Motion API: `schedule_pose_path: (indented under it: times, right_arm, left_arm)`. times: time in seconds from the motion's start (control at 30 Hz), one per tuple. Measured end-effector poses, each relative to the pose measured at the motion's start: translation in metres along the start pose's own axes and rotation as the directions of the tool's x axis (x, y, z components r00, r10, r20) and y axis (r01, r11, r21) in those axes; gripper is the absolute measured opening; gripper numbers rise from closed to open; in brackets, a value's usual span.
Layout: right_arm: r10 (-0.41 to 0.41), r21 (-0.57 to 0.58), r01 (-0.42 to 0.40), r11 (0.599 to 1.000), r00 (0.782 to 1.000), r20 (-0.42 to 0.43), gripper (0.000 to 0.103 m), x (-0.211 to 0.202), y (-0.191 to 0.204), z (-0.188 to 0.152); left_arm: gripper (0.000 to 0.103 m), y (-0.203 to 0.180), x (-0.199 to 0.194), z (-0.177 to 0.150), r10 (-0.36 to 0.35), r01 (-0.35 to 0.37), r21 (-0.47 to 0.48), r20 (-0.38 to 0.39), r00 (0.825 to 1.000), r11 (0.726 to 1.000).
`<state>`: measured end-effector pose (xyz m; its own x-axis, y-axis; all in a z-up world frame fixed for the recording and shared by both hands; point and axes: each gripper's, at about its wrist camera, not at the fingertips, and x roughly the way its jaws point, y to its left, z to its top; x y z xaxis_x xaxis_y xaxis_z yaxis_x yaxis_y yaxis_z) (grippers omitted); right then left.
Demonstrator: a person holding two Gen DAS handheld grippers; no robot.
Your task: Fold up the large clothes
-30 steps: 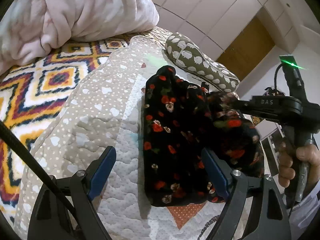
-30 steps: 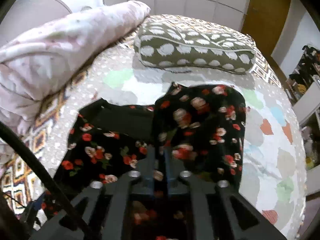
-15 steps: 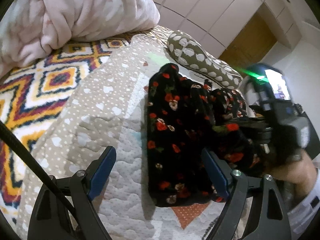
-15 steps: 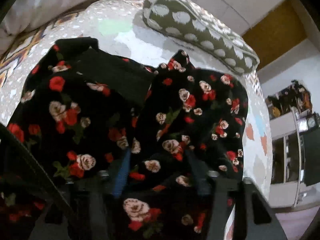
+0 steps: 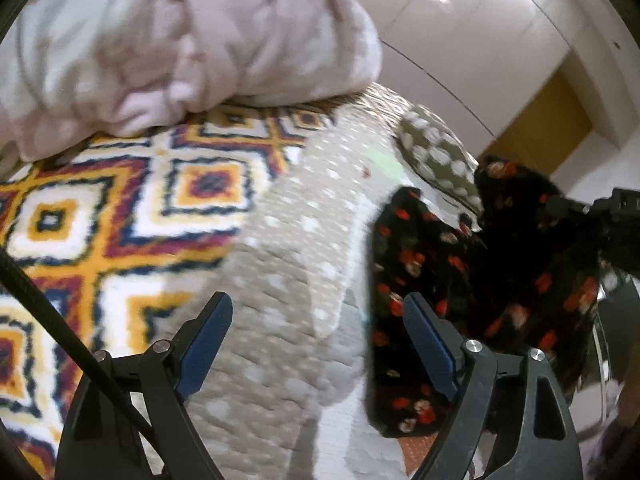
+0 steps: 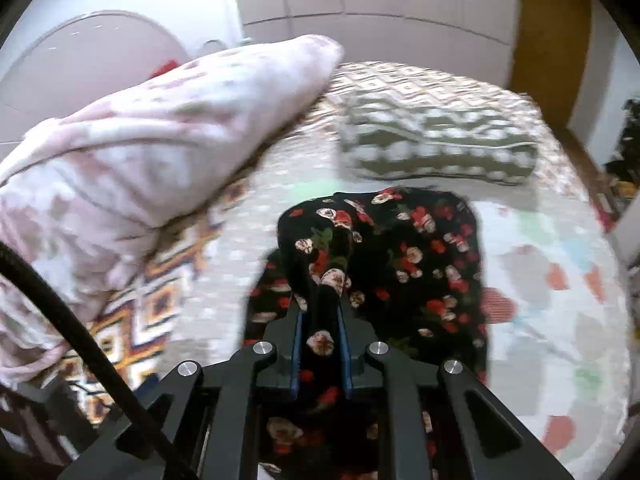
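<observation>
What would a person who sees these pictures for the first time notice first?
The black dress with red flowers in the middle of the bed draws the eye first; the right gripper is shut on a fold of it. Behind it lies a green pillow with white spots, and at the left a big pink blanket sits heaped. The left gripper is open above the beige quilt.

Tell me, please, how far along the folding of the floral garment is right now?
Partly done: the floral garment already lies doubled into a compact bundle on the quilt. In hand: the right gripper is shut on a bunched fold of it, lifting. The left gripper is open and empty. Left: laying it flat and releasing.
</observation>
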<state>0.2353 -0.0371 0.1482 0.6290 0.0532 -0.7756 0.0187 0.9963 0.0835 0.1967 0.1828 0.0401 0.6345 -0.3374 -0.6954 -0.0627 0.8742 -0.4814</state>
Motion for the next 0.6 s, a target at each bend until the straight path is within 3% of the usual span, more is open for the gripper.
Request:
schedule_pose_path:
  times: [0.1,0.2,0.3,0.47,0.53,0.6]
  right_arm:
    - [0.087,0.006,-0.087,0.996,0.995,-0.038,0.016,0.031,0.029,-0.006]
    - [0.142,0.047,-0.139,0.989,0.987,-0.069,0.013,0.066,0.035,-0.011]
    - [0.233,0.118,-0.218,0.969,0.964,-0.13,0.009,0.112,0.033,-0.022]
    - [0.288,0.116,-0.27,0.956,0.94,-0.184,0.011,0.143,0.038,-0.043]
    - [0.334,0.119,-0.317,0.941,0.927,-0.171,0.028,0.128,0.037,-0.033]
    - [0.391,0.129,-0.376,0.917,0.914,-0.112,0.036,0.1,0.027,-0.025]
  left_arm:
    - [0.086,0.015,-0.006,0.008,0.031,-0.031,-0.042,0.019,0.999,0.999]
    - [0.086,0.033,-0.014,0.015,0.059,-0.054,-0.096,0.045,0.997,0.994]
    - [0.086,0.045,-0.019,0.019,0.052,-0.044,-0.142,0.052,0.997,0.989]
    - [0.086,0.042,-0.017,0.018,0.047,-0.041,-0.129,0.044,0.998,0.991]
    - [0.086,0.037,-0.016,0.016,0.044,-0.039,-0.115,0.042,0.998,0.993]
    - [0.086,0.034,-0.014,0.014,0.044,-0.04,-0.105,0.038,0.998,0.994]
